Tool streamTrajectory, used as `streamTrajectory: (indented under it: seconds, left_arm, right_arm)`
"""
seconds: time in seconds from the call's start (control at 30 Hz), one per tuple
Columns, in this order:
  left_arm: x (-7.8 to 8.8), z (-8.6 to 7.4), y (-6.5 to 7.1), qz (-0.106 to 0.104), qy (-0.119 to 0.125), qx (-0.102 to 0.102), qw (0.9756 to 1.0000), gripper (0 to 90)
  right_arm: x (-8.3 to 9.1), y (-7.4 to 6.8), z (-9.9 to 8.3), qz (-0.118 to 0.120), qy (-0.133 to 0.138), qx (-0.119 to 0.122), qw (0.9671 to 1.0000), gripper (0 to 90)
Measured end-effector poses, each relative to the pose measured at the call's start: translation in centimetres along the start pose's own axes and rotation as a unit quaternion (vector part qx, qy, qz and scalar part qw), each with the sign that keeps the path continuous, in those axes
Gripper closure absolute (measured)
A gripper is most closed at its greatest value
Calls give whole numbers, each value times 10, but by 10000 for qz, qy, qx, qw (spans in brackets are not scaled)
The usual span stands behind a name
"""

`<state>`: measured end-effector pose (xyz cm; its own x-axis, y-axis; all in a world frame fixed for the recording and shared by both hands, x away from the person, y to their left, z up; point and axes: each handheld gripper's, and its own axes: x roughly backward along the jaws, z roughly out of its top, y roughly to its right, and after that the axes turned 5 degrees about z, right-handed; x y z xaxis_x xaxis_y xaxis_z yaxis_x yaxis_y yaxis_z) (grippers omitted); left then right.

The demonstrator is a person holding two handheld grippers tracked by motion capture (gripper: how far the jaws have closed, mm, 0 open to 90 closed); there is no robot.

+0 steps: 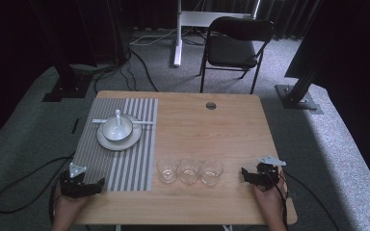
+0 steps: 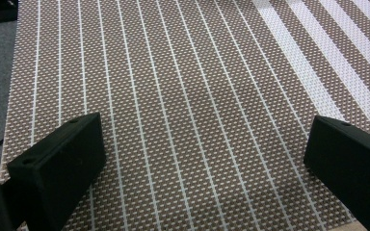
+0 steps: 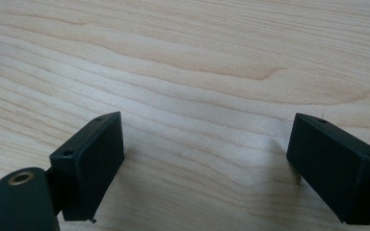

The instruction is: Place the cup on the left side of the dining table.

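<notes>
On the wooden table [image 1: 212, 130] a grey striped placemat [image 1: 125, 163] lies at the left. It bears a white plate [image 1: 107, 141] with a white bowl [image 1: 112, 133] and a white spoon [image 1: 119, 119] in it. Three clear glasses [image 1: 189, 170] stand in a row near the front middle. My left gripper [image 1: 83, 186] rests over the mat's front left corner, and in its own view the left gripper [image 2: 204, 130] stands open over the weave [image 2: 197, 72]. My right gripper [image 1: 256, 175] sits at the front right; the right gripper [image 3: 207, 122] stands open above bare wood [image 3: 183, 57].
A thin white utensil [image 1: 144, 123] lies across the mat behind the bowl. A round cable hole [image 1: 211, 105] sits near the table's far edge. A black folding chair [image 1: 236, 45] stands beyond the table, and cables trail over the grey carpet at the left.
</notes>
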<state>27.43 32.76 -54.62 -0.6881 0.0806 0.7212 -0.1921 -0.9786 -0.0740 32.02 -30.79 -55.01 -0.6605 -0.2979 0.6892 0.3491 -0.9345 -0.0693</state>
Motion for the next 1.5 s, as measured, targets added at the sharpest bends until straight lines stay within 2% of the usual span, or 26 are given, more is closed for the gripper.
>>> streamTrajectory:
  seconds: [0.13, 0.17, 0.3, 0.4, 0.77, 0.8, 1.03, 1.2, 1.4, 1.47, 1.5]
  left_arm:
    - [0, 0, 0, -2, -1, 2, 10000, 13]
    - [1, 2, -1, -47, -92, -41, 9999, 13]
    - [1, 2, -2, -91, -122, -94, 9998, 12]
    - [2, 1, -6, -221, -91, -244, 9994, 11]
    - [3, -1, -9, -390, -38, -381, 9985, 12]
    - [4, -2, -10, -512, -21, -405, 9979, 12]
    - [11, -1, -9, -620, 49, -500, 9968, 13]
    - [12, -2, -8, -622, 83, -559, 9965, 14]
    - [16, 2, 2, -933, 66, -701, 9931, 26]
    - [16, 3, 6, -901, 40, -784, 9928, 26]
    - [16, 4, 7, -960, 27, -815, 9920, 26]
  right_arm:
    - [0, 0, 0, 2, 1, -1, 10000, 124]
    - [0, 0, 0, 2, 0, -7, 10000, 124]
    - [0, 0, 0, 1, -2, -9, 10000, 124]
    - [0, 0, 0, 1, -3, -8, 10000, 124]
    - [0, 0, 0, 1, -3, -8, 10000, 124]
    - [0, 0, 0, 1, -3, -7, 10000, 124]
    - [0, 0, 0, 2, 1, -1, 10000, 124]
    - [0, 0, 0, 1, 2, 2, 10000, 124]
    - [0, 0, 0, 1, 1, -1, 10000, 124]
    - [0, 0, 0, 2, 1, -1, 10000, 124]
    - [0, 0, 0, 1, 0, 0, 10000, 124]
